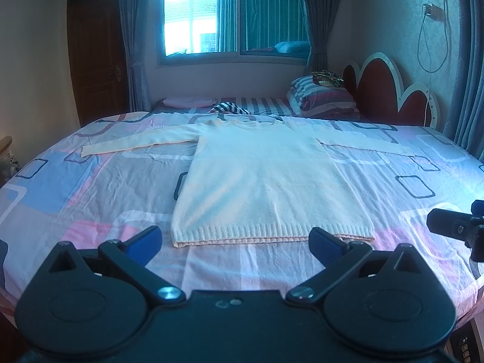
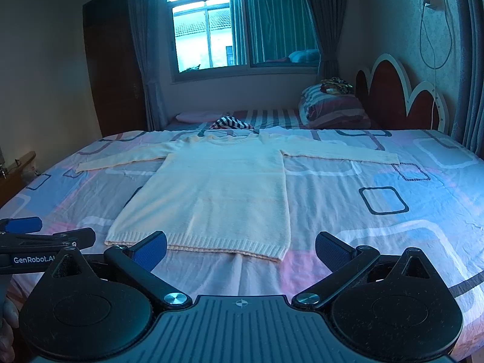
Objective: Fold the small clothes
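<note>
The left hand-held gripper (image 1: 236,243) hovers with fingers spread wide above the bed's near edge, holding nothing. The right hand-held gripper (image 2: 241,249) beside it is likewise spread and empty. Just beyond both, a cream sweater (image 1: 266,181) lies flat on the patterned bedsheet (image 1: 90,187), hem toward the near edge, sleeves stretched sideways.
</note>
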{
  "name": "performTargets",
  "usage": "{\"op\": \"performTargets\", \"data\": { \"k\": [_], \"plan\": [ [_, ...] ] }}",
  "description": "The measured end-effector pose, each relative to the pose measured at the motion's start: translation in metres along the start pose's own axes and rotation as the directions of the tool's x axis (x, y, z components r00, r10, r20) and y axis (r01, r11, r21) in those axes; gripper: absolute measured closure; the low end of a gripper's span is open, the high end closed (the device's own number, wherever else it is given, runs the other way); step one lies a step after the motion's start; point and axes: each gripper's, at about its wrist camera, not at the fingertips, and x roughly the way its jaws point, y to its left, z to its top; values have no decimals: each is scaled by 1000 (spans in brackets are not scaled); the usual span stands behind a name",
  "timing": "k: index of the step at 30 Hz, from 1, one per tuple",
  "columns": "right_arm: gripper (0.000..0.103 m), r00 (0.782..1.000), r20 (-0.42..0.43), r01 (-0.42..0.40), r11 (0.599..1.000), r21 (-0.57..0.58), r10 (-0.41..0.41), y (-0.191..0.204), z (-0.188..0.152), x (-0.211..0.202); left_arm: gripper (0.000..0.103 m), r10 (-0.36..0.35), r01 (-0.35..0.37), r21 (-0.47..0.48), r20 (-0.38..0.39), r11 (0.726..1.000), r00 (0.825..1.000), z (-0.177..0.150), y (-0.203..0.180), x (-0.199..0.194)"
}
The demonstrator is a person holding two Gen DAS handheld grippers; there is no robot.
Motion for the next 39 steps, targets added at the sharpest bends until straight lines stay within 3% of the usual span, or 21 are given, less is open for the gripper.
{"op": "performTargets", "data": {
  "k": [27, 39],
  "plan": [
    [0, 1000, -7, -7, 1000, -5, 7, 2, -2, 1, 0, 12, -12, -8, 6, 1000, 1000, 2, 3, -3],
    [0, 1000, -9, 22, 1000, -8, -22, -12, 10, 18, 1, -47, 49, -22, 61, 999, 997, 19, -7, 18]
  ]
}}
